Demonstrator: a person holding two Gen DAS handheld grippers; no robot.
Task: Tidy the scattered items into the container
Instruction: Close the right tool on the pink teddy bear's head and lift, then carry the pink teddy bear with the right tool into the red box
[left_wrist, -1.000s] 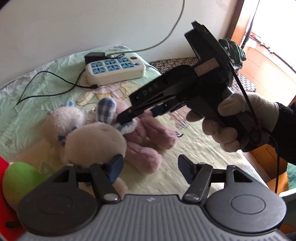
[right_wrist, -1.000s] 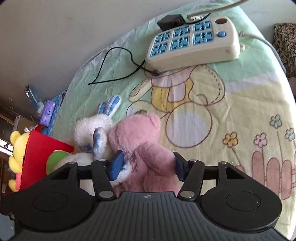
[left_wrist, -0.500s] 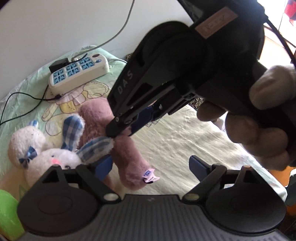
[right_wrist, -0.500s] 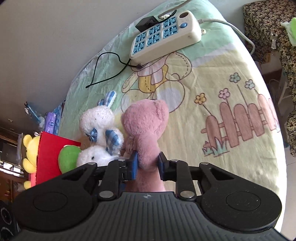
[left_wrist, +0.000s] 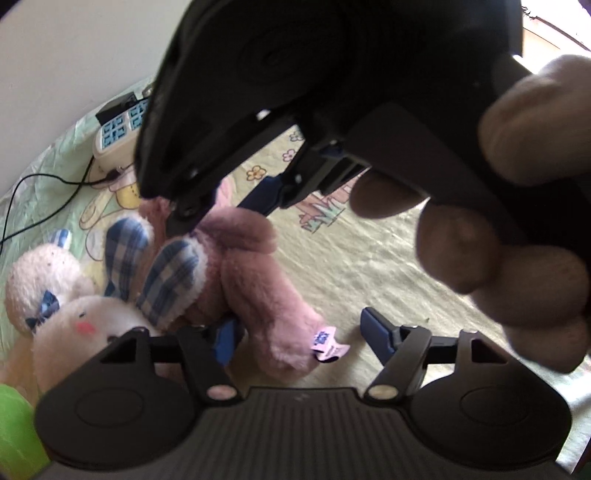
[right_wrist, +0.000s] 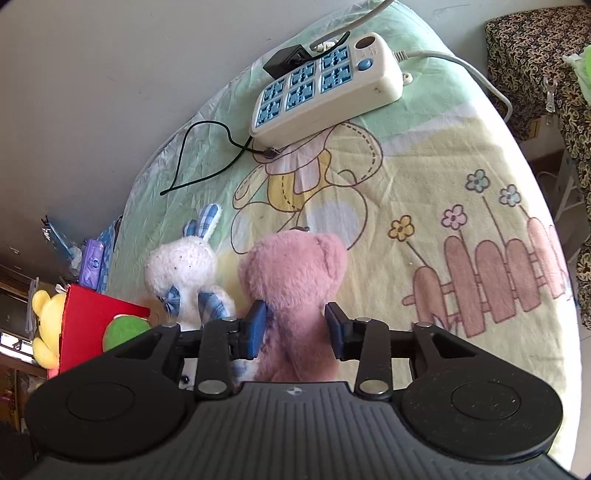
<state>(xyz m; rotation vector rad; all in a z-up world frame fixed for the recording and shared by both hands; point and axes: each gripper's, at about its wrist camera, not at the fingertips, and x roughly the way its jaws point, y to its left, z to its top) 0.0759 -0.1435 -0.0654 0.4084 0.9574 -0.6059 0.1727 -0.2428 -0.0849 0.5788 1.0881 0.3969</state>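
The right hand-held gripper (right_wrist: 293, 328) straddled the pink teddy bear (right_wrist: 293, 280) low in the frame's centre; its jaws had just been opening, and the blue pads stood just beside the plush without clearly pressing it. The left hand-held gripper (left_wrist: 299, 339) had just been closing, yet it stood released: its left pad sat against the bear's leg (left_wrist: 280, 332) and the right pad hung clear over the bed sheet (left_wrist: 369, 266). A gloved hand (left_wrist: 517, 229) filled the right of the left wrist view. Left of the bear lay a white rabbit (right_wrist: 183, 271) with checked ears. The red container (right_wrist: 86, 325) stood at lower left, a green toy (right_wrist: 125, 330) beside it. A power strip (right_wrist: 325, 85) lay at the upper centre.
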